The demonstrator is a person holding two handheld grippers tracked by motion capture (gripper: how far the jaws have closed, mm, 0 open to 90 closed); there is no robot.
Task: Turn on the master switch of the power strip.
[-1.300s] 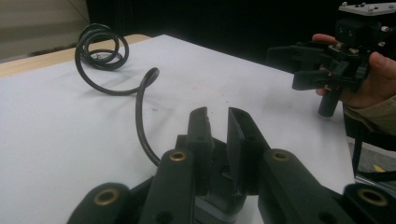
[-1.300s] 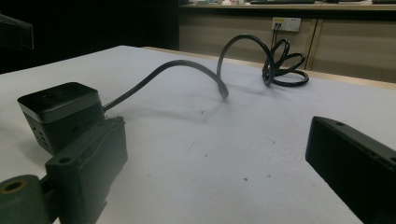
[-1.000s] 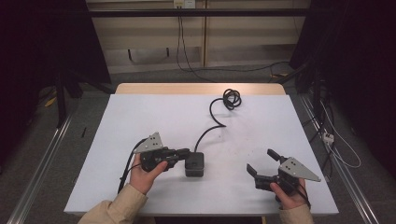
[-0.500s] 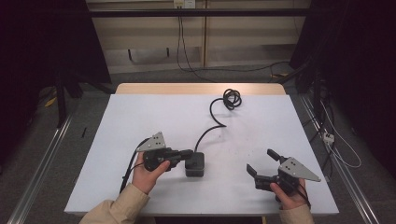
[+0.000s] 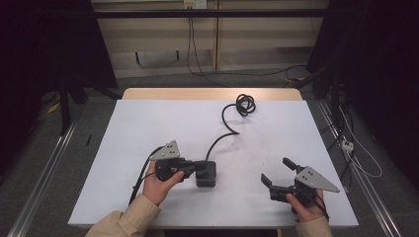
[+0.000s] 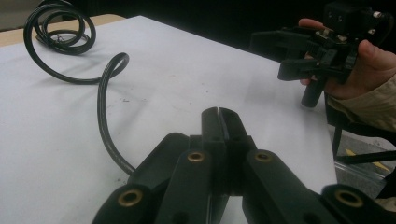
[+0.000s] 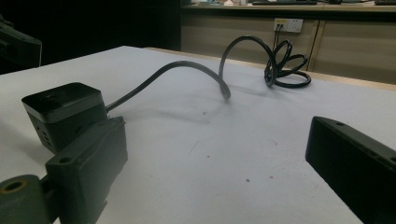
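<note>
A black box-shaped adapter (image 5: 206,174) sits on the white table (image 5: 148,128), a little front of centre. Its black cable (image 5: 225,126) snakes back to a coil (image 5: 245,104) near the far edge. My left gripper (image 5: 195,168) points right with its tips against the adapter's left top edge. In the left gripper view the jaws (image 6: 218,114) are pressed together with nothing between them, and the adapter is hidden beneath them. My right gripper (image 5: 276,170) rests at the front right, open, well apart from the adapter (image 7: 60,112). The right gripper view shows wide-spread jaws and the cable (image 7: 187,65).
The table's far wooden edge (image 5: 207,94) lies just behind the coil. Wall sockets (image 5: 193,4) and loose floor cables (image 5: 247,74) are beyond the table. Metal rails (image 5: 44,173) run along both sides. Bare white surface spreads across the left and centre.
My left gripper has slid slightly right and nearer, closing on the adapter's edge. The right gripper, adapter and cable have stayed put.
</note>
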